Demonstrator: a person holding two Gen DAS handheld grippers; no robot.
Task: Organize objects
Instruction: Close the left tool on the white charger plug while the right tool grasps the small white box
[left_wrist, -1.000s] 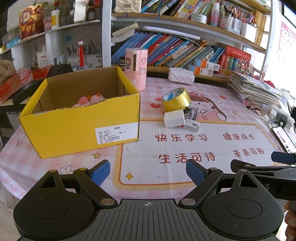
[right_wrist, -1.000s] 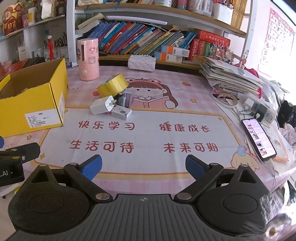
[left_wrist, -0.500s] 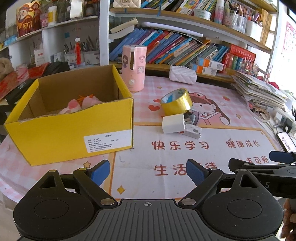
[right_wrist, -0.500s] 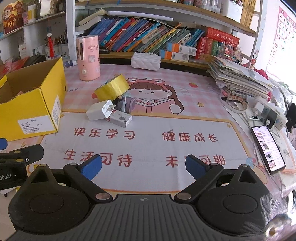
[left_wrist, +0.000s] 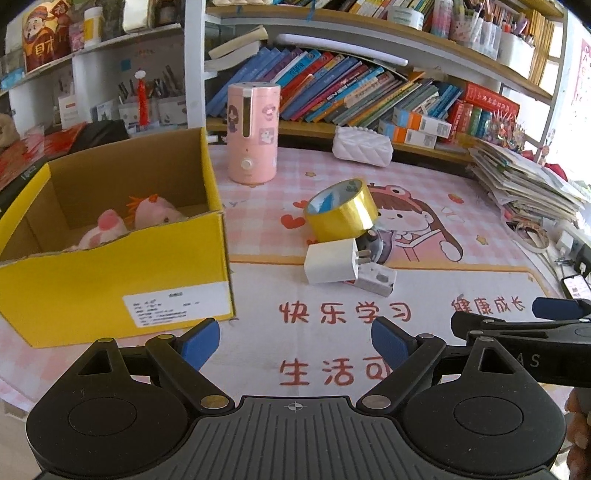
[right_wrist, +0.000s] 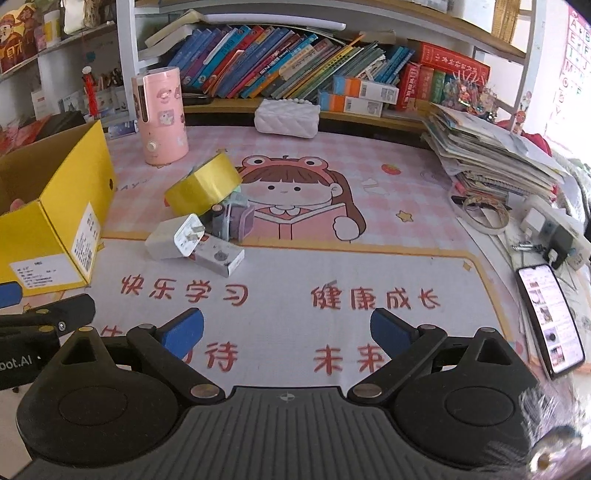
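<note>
A yellow cardboard box (left_wrist: 110, 273) (right_wrist: 55, 221) stands at the left with a pink plush toy (left_wrist: 144, 218) inside. In the middle of the mat lie a gold tape roll (left_wrist: 341, 210) (right_wrist: 203, 188), a white plug charger (left_wrist: 332, 260) (right_wrist: 173, 238), a small white box (left_wrist: 375, 278) (right_wrist: 219, 256) and a small grey-purple item (right_wrist: 234, 221), all touching in a cluster. My left gripper (left_wrist: 295, 341) is open and empty, near the box's front corner. My right gripper (right_wrist: 288, 328) is open and empty, in front of the cluster.
A pink cylinder appliance (left_wrist: 253, 133) (right_wrist: 160, 114) and a white quilted pouch (left_wrist: 362, 146) (right_wrist: 288, 118) stand at the back. A paper stack (right_wrist: 491, 155), tape ring (right_wrist: 484, 214), power strip (right_wrist: 554, 232) and phone (right_wrist: 546, 317) line the right edge. Bookshelves (right_wrist: 295, 66) rise behind.
Both grippers have moved forward toward the cluster and box, which look larger now. Both stayed open. No object on the table has moved.
</note>
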